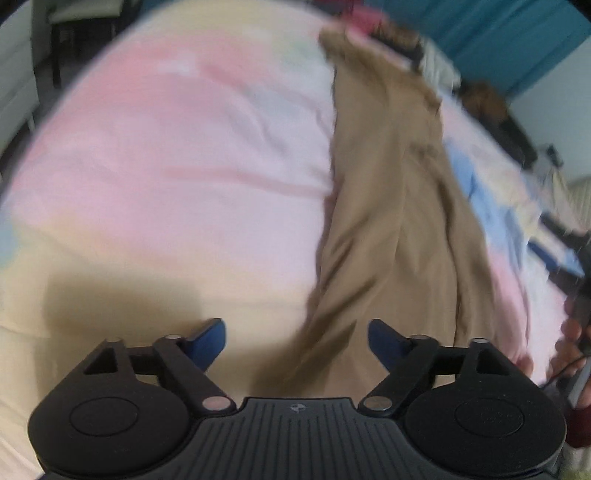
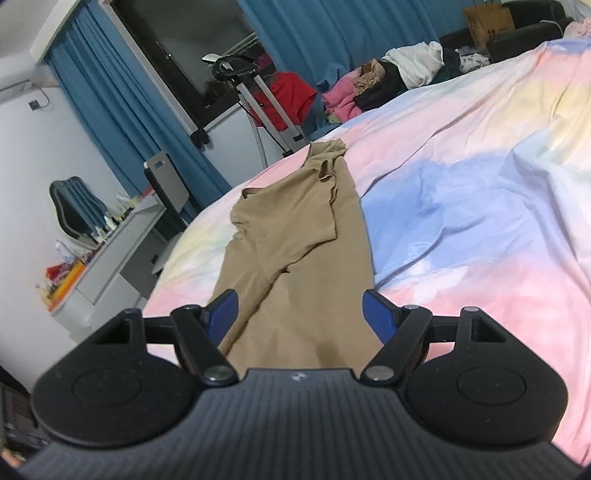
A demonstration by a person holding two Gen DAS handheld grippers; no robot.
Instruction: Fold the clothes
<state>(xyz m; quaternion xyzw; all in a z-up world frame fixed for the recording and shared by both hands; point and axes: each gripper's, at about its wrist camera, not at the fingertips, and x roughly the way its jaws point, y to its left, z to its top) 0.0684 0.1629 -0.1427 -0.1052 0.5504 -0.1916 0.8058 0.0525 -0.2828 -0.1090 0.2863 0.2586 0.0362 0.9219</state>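
A tan garment (image 1: 391, 206) lies stretched out lengthwise on the pastel bedsheet (image 1: 177, 155). The left wrist view is blurred by motion. My left gripper (image 1: 297, 341) is open just above the garment's near end, with the cloth running between and past its blue fingers (image 1: 208, 341). In the right wrist view the same tan garment (image 2: 295, 236) runs away from me, a folded-over sleeve lying on top. My right gripper (image 2: 299, 314) is open, its blue fingers (image 2: 376, 314) standing on either side of the near end of the cloth.
A heap of clothes (image 2: 384, 79) lies at the far edge of the bed. Past the bed stand a desk with clutter (image 2: 107, 251), a chair (image 2: 72, 206), an exercise machine (image 2: 255, 92) and blue curtains (image 2: 332, 33). A person's hand (image 1: 570, 343) shows at the right edge.
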